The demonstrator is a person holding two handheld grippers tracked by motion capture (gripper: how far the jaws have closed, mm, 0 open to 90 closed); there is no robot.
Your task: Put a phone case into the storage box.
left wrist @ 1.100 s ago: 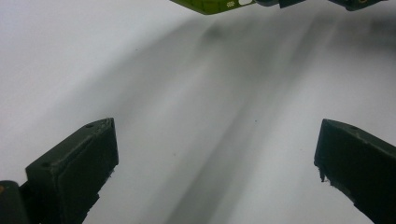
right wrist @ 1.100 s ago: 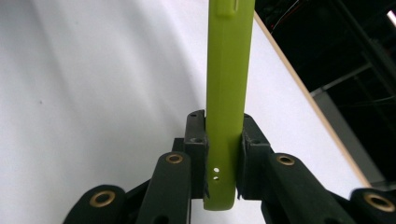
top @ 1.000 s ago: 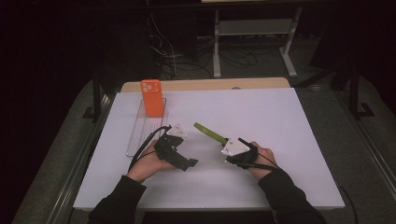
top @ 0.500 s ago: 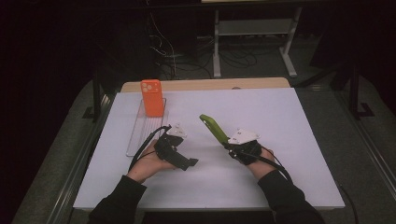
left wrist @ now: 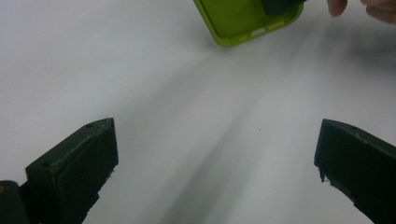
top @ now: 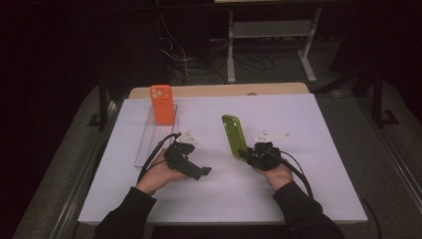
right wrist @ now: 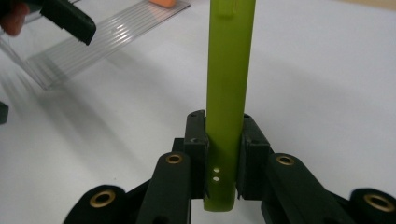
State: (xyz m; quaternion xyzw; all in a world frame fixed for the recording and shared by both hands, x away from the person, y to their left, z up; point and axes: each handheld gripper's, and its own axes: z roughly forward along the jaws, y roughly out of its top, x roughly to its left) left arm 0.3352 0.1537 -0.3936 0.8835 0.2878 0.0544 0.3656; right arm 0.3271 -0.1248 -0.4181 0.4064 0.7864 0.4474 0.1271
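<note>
— While it stands up off the white table (top: 328, 164), where is the bendy green phone case (top: 232, 135)?
— Pinched at its bottom end by the right gripper (top: 247, 155). The left gripper (top: 201, 172) is spread wide, with bare table between. The clear ribbed plastic tray (top: 148, 141) sits near the left edge.

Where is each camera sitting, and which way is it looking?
High view: above the person's side, looking forward and down on the white table; both forearms and the left tongs and right tongs show.
Left gripper view: rides the left tongs, facing the tabletop between its spread jaws; fingertips show at the top right.
Right gripper view: rides the right tongs, looking along its jaws, clamped on the green phone case.
Shared: all three views show the green phone case; the high and right gripper views also share the clear tray.
</note>
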